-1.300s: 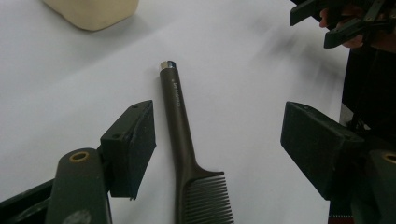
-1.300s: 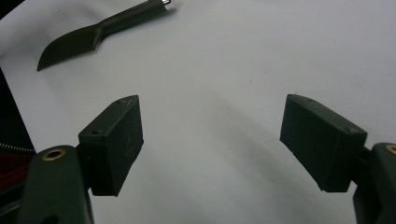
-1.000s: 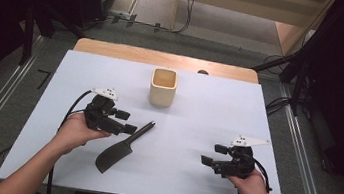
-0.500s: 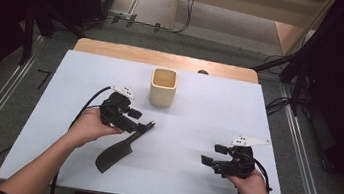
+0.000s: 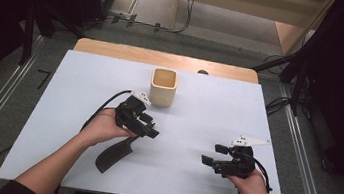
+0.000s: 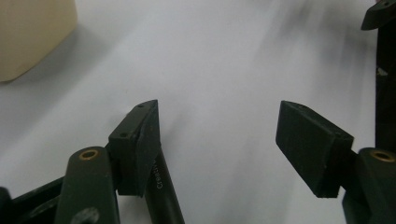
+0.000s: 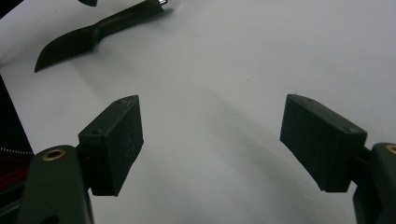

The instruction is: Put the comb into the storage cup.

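The table [image 5: 77, 115] was covered in a plain white sheet, with a strip of wood showing along its far edge. Near the far middle stood a cream, square-sided cup [image 5: 163, 87], open at the top and unmarked.

The black spatula [image 5: 113, 155] lay flat on the table toward the person's left side, its broad curved blade nearest the person and its slim handle running away under the left hand-held gripper [image 5: 149, 128]. It was matte black all over, with a small metal fitting at the handle's tip in the right gripper view. In the left gripper view, pale lettering ran along the handle just beside the left jaw; it was too blurred to read.

The left hand-held gripper hovered over the spatula's handle end, just beside the cup, its jaws released and spread; they had just been closing a little, with bare table between the pads. The right hand-held gripper [image 5: 210, 153] rested well apart on the right side, released wide, holding nothing.
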Demonstrator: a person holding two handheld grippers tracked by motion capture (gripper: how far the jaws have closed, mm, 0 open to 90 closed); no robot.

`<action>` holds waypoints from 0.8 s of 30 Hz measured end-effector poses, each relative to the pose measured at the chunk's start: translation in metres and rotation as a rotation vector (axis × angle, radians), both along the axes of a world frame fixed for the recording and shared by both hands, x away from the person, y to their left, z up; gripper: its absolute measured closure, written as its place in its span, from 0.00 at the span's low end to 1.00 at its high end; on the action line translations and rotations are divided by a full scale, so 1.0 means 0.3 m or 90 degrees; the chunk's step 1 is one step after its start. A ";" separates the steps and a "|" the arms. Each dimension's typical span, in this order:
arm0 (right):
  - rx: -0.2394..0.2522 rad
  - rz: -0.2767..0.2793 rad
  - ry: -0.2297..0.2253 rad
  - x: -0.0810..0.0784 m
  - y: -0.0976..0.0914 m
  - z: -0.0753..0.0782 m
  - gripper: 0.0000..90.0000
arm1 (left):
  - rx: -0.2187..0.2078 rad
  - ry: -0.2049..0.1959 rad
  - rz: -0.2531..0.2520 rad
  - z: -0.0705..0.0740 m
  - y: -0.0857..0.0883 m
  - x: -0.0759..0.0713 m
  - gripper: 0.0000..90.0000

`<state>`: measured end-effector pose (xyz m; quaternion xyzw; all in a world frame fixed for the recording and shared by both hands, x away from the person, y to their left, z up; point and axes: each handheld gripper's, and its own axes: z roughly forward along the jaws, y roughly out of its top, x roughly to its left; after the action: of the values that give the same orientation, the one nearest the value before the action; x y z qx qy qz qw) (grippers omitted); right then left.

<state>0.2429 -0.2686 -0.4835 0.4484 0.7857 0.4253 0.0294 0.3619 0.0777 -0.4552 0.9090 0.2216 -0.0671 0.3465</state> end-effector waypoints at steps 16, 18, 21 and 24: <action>-0.004 -0.001 0.001 0.002 0.000 -0.003 0.22 | 0.034 -0.028 -0.012 -0.046 -0.015 0.000 0.91; -0.005 -0.001 0.000 0.002 -0.001 -0.002 0.21 | 0.040 -0.027 -0.011 -0.057 -0.016 0.001 1.00; -0.005 -0.002 -0.001 0.002 -0.002 -0.001 0.21 | 0.050 -0.031 -0.018 -0.069 -0.017 0.003 1.00; -0.005 -0.002 -0.001 0.002 -0.002 -0.001 0.21 | 0.062 -0.035 -0.022 -0.082 -0.020 0.003 1.00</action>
<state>0.2434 -0.2691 -0.4839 0.4491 0.7864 0.4228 0.0325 0.3628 0.0717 -0.4797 0.9300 0.1989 -0.0372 0.3070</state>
